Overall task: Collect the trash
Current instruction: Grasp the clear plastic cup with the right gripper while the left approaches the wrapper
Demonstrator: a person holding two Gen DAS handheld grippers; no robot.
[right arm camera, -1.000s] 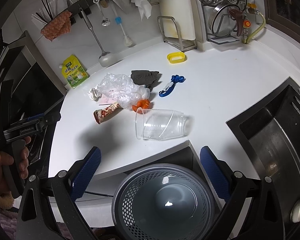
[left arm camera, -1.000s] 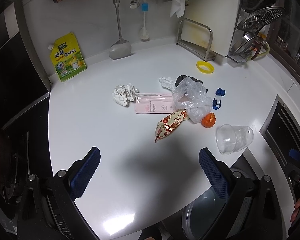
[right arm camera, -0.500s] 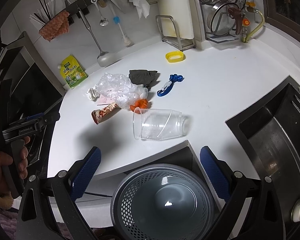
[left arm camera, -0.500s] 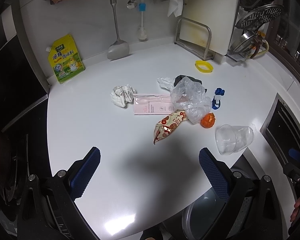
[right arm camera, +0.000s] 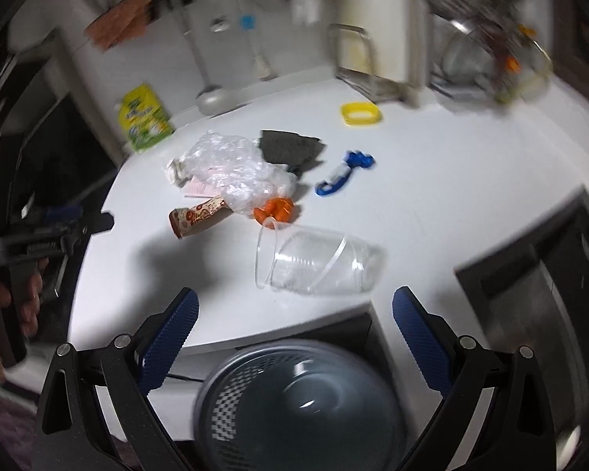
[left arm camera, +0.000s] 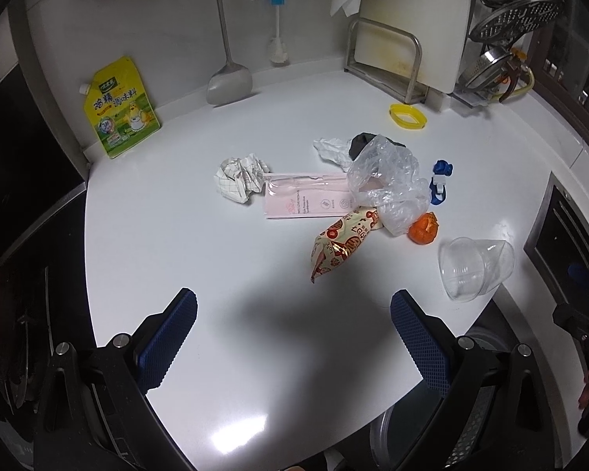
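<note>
Trash lies mid-counter: a crumpled paper [left arm camera: 240,180], a pink packet [left arm camera: 306,201], a clear plastic bag [left arm camera: 388,180], a printed snack wrapper [left arm camera: 339,245], an orange peel [left arm camera: 423,228], a blue scrap [left arm camera: 439,180] and a clear cup [left arm camera: 476,267] on its side. My left gripper [left arm camera: 292,337] hangs open above the near counter, short of the wrapper. My right gripper [right arm camera: 292,339] is open just before the clear cup [right arm camera: 314,261], above the grey mesh bin [right arm camera: 302,408]. The right view is blurred.
A yellow seasoning pouch [left arm camera: 119,112] leans on the back wall beside a hanging spatula [left arm camera: 227,78]. A yellow ring [left arm camera: 407,115] and a cutting-board rack [left arm camera: 388,59] stand at the back right. The sink [right arm camera: 549,274] is at the right; a hand [right arm camera: 4,302] holds the other gripper.
The right gripper has moved forward toward the clear cup, which now looms larger, and the view has blurred. The left gripper has drifted slightly; the trash has not moved.
</note>
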